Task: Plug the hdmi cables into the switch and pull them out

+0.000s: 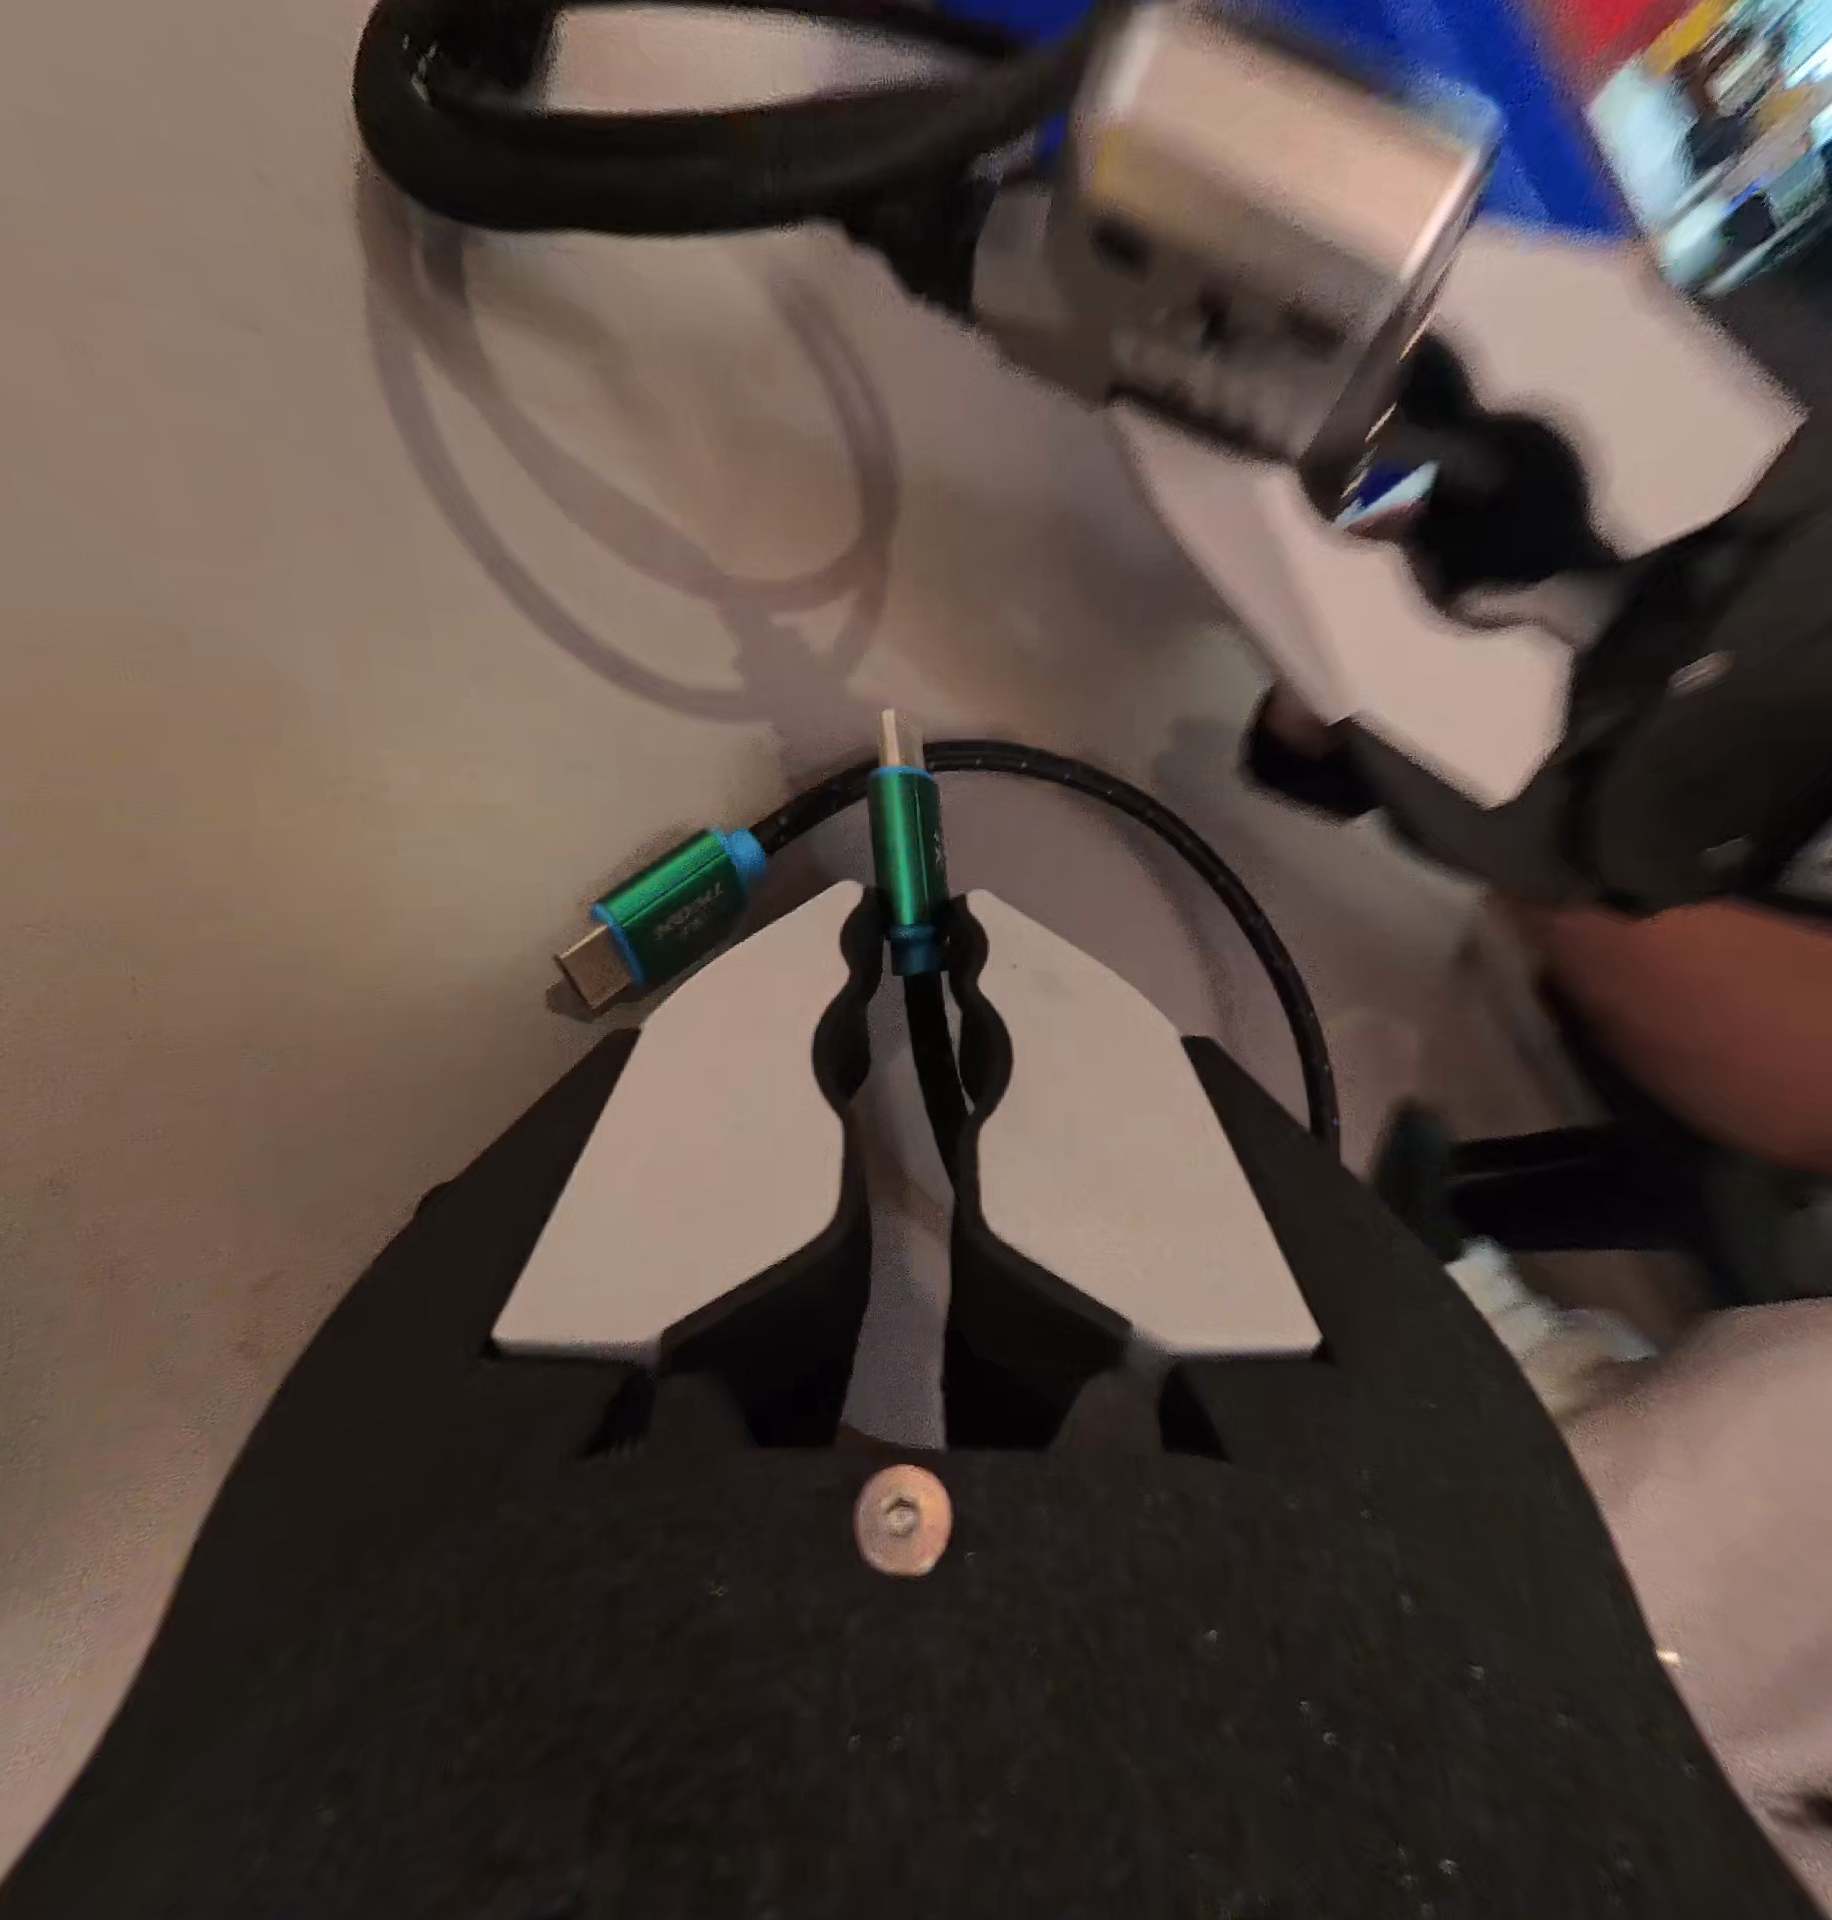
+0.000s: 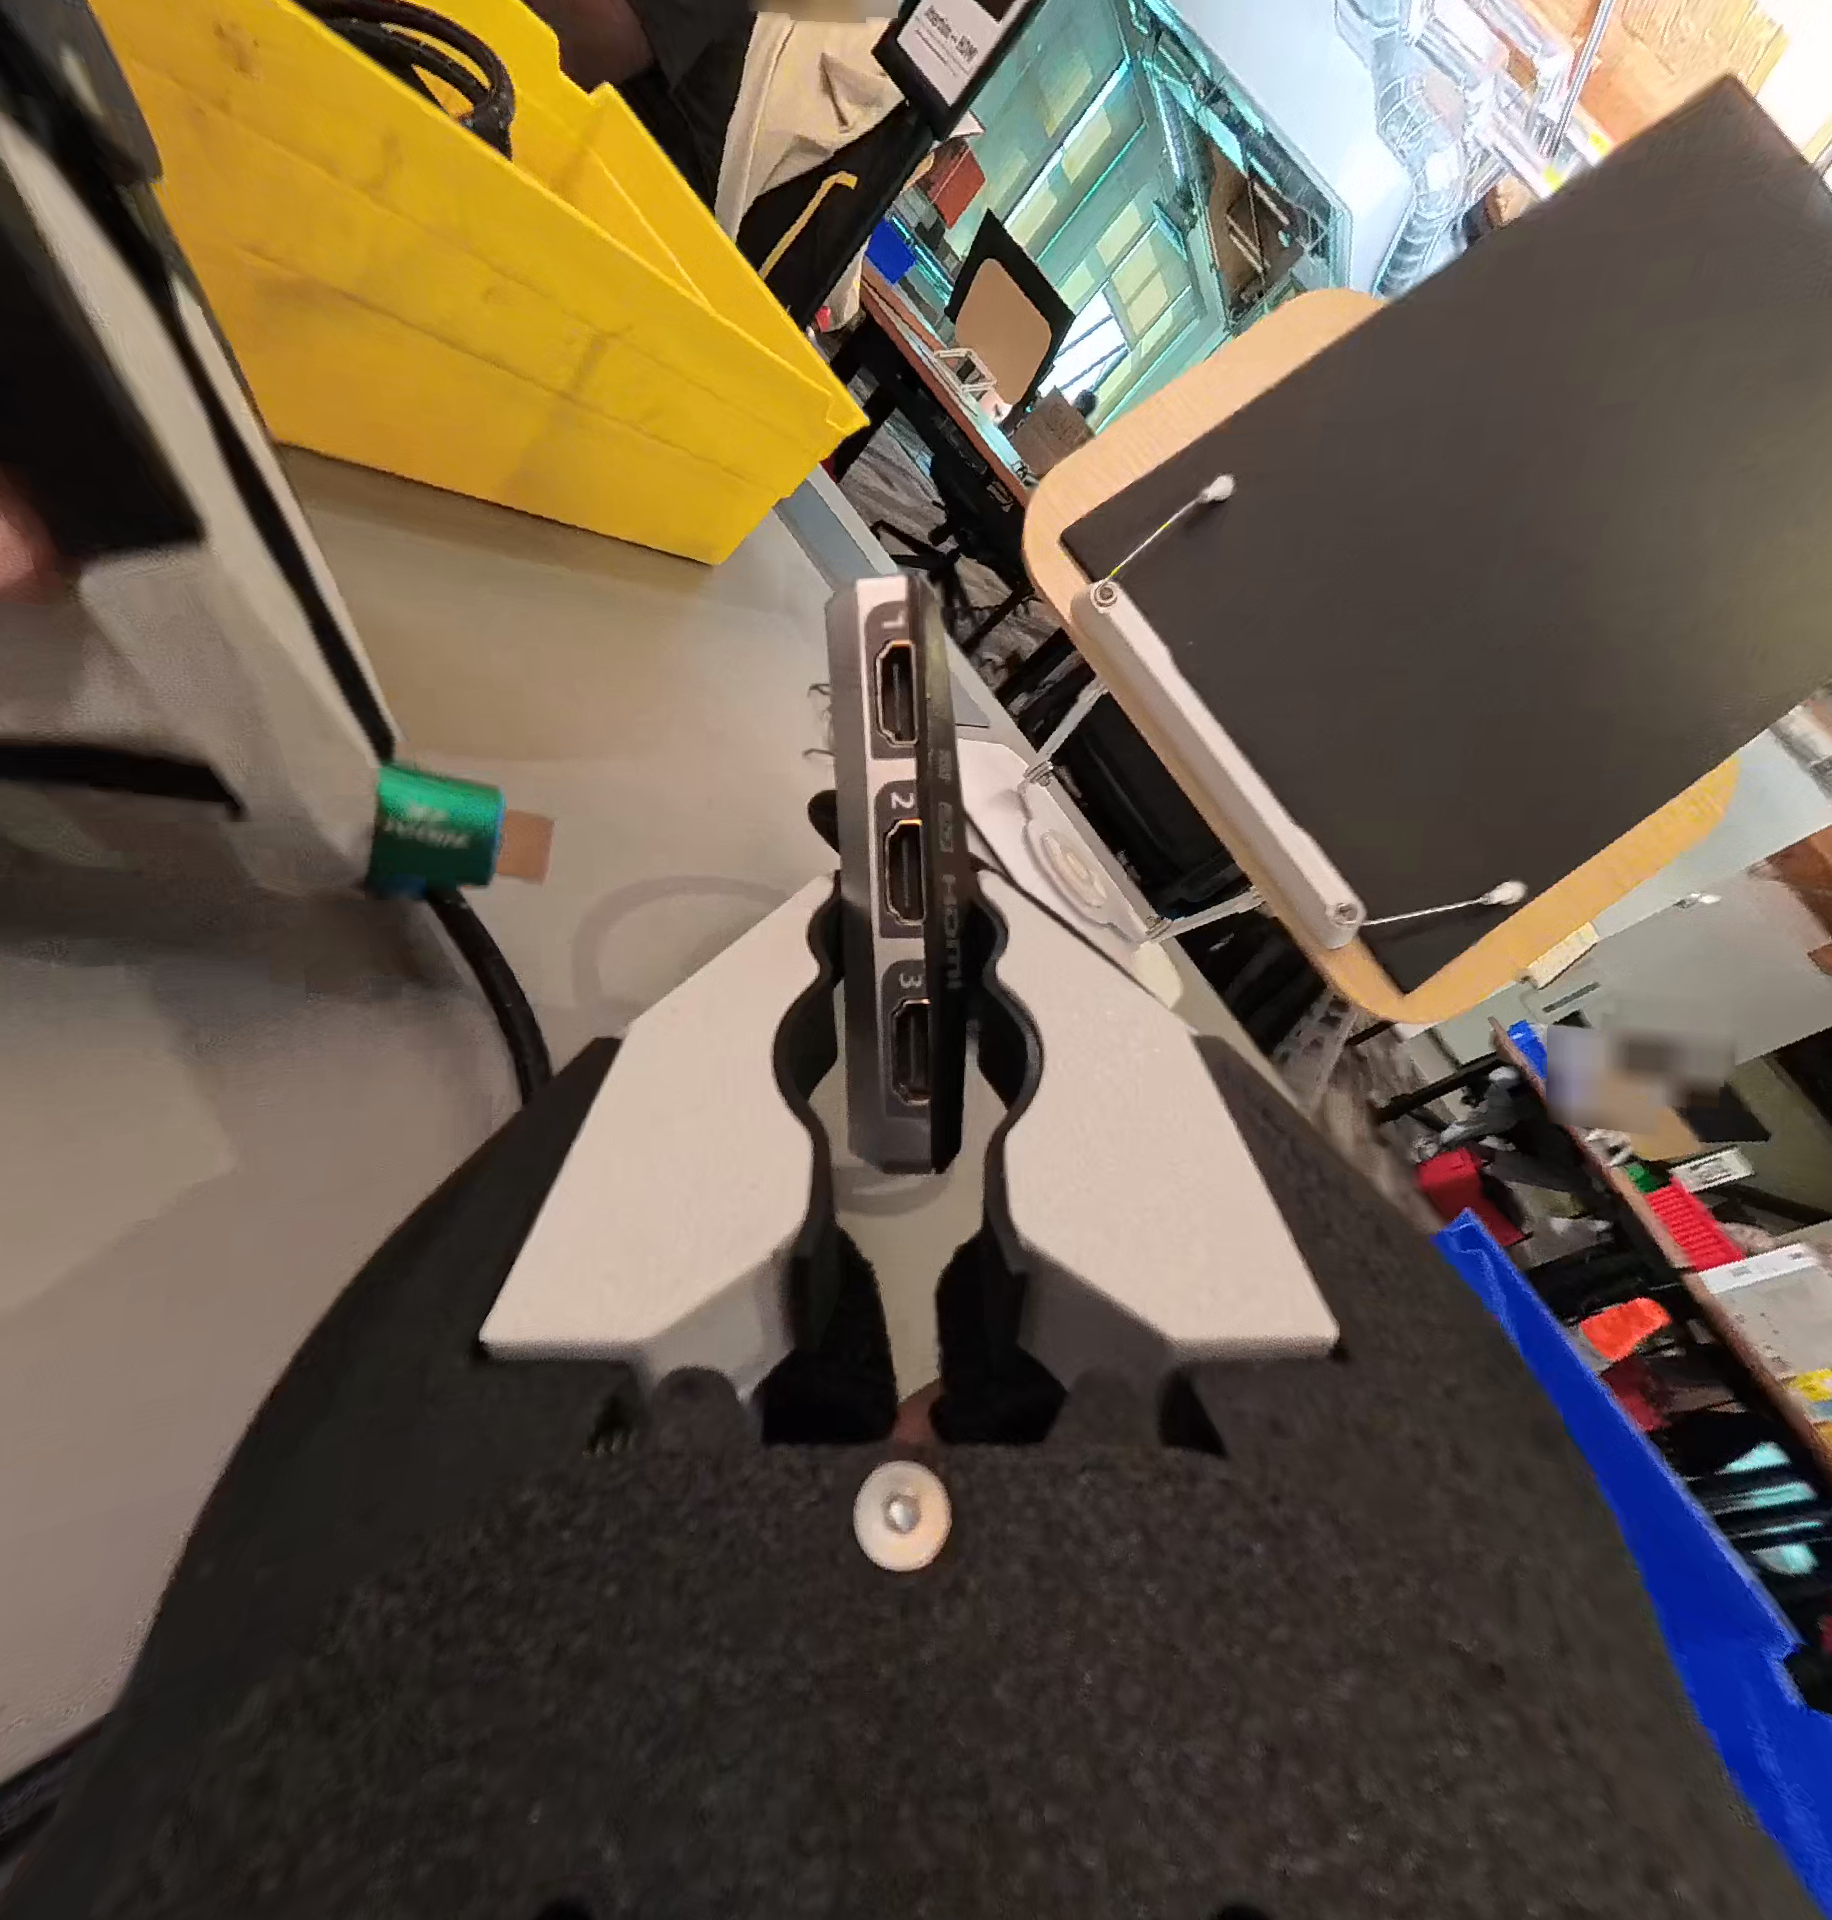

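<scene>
In the right wrist view alone, jaws pinch the switch; left's pinch a green plug

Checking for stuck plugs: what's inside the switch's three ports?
All three ports on the switch look empty, with no plug in them. The right tongs cover its lower sides.

From my remote station I count two grippers: the left gripper and the right gripper; two green HDMI plugs in the left wrist view, one clamped and one lying on the table; one switch, bearing three ports, all of them vacant; one black cable bundle; one yellow bin; one chair.
</scene>
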Tool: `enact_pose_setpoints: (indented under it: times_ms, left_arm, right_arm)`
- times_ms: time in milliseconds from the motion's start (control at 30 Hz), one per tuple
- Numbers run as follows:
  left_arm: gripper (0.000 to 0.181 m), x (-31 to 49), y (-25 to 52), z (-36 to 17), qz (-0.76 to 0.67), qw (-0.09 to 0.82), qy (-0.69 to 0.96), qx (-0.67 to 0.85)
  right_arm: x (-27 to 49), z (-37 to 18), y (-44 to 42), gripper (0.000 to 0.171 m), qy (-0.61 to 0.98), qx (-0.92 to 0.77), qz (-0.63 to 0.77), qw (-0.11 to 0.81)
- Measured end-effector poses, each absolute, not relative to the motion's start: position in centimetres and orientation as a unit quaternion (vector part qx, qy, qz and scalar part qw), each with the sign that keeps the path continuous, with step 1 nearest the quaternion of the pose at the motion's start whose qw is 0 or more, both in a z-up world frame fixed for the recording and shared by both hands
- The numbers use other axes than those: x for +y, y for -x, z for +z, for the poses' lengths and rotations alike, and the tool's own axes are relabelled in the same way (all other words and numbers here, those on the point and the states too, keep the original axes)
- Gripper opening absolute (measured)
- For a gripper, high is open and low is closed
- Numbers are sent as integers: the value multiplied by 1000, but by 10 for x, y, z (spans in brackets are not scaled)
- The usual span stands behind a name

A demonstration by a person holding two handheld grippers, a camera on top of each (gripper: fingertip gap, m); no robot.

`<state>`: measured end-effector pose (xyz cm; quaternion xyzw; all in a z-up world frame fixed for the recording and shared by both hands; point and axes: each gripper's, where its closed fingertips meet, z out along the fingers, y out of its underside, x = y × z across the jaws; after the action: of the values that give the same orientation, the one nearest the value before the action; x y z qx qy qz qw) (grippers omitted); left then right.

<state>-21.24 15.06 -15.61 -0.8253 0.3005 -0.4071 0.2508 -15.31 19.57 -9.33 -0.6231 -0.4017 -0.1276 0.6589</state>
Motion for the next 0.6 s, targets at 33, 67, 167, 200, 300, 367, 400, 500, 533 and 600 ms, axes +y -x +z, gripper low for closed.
enact_pose_setpoints:
  times_ms: [33,67,167,200,300,367,400,500,533,600]
  left_arm:
    - [11,149,209,-145,-448,247,812,280]
    - [11,146,206,-133,-489,239,798,259]
    - [11,143,204,-111,-562,215,773,202]
    - [10,142,204,-107,-573,210,771,185]
    - [10,143,203,-100,-584,219,767,151]
    - [11,144,203,-98,-577,234,770,140]
    - [11,144,203,-96,-581,239,767,134]
    - [10,143,202,-90,-610,243,748,98]
    - [10,142,202,-88,-619,244,741,91]
    - [10,139,198,-87,-634,237,731,82]
  right_arm:
    - [195,-92,152,20,614,-409,-144,659]
    - [195,-91,152,20,607,-415,-160,659]
    - [196,-89,152,20,595,-425,-201,652]
    - [196,-87,152,20,588,-429,-222,649]
    - [194,-87,158,20,563,-452,-276,635]
    - [194,-90,161,20,559,-454,-292,629]
    - [194,-89,160,20,561,-447,-296,630]
    - [198,-89,156,20,572,-433,-313,623]
    - [199,-90,155,20,570,-434,-319,620]
    - [199,-93,157,20,558,-445,-331,617]
